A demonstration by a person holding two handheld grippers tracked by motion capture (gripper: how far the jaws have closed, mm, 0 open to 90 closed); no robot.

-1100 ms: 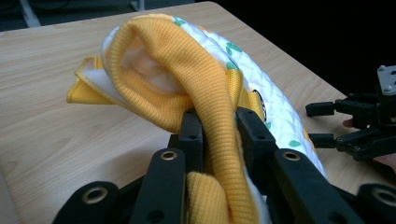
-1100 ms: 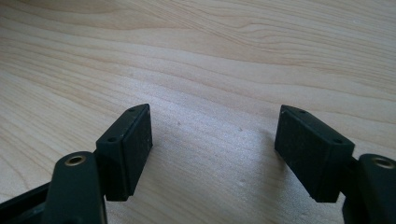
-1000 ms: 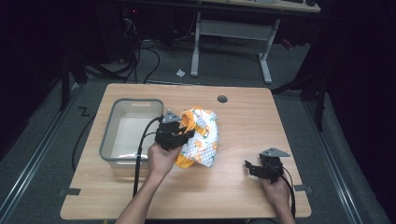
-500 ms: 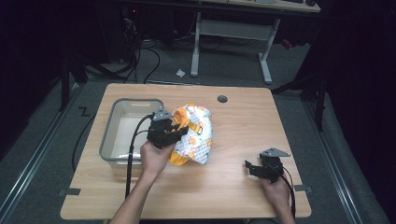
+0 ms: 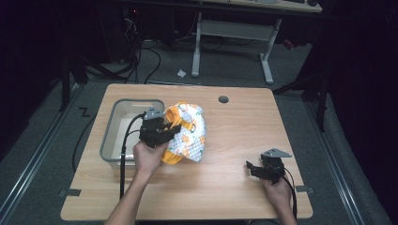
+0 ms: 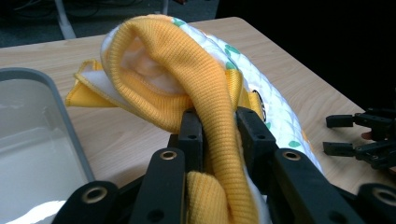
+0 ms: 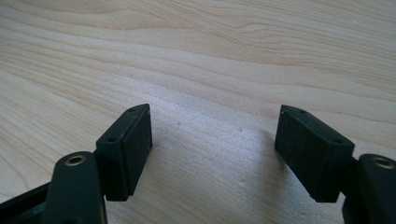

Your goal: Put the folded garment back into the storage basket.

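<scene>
I judge the garment (image 5: 187, 133) to be light, soft and floppy: quilted white cloth printed with small green and orange shapes, trimmed in thick yellow ribbed knit. It will sag and drape from whatever point I take it by, so the ribbed band is the sensible hold, since it is thick, grippy and will not slide between the pads as the smooth quilting might. That is where my left gripper (image 6: 219, 133) has it: the two black fingers (image 6: 191, 135) are nearly together, clamped on a fold of the yellow rib that runs up between them and curls over above their tips. The rest of the garment hangs beyond and to the right of these fingers, its lower part on the wooden table (image 5: 244, 131), while the grey bin (image 5: 112, 140) sits just to their left, with nothing that I can see in it. Nothing here is fragile, though a loose end could drag or catch on the bin's rim. My right gripper (image 7: 212, 149) rests well apart from the cloth, its fingers spread wide over bare wood and holding nothing.
</scene>
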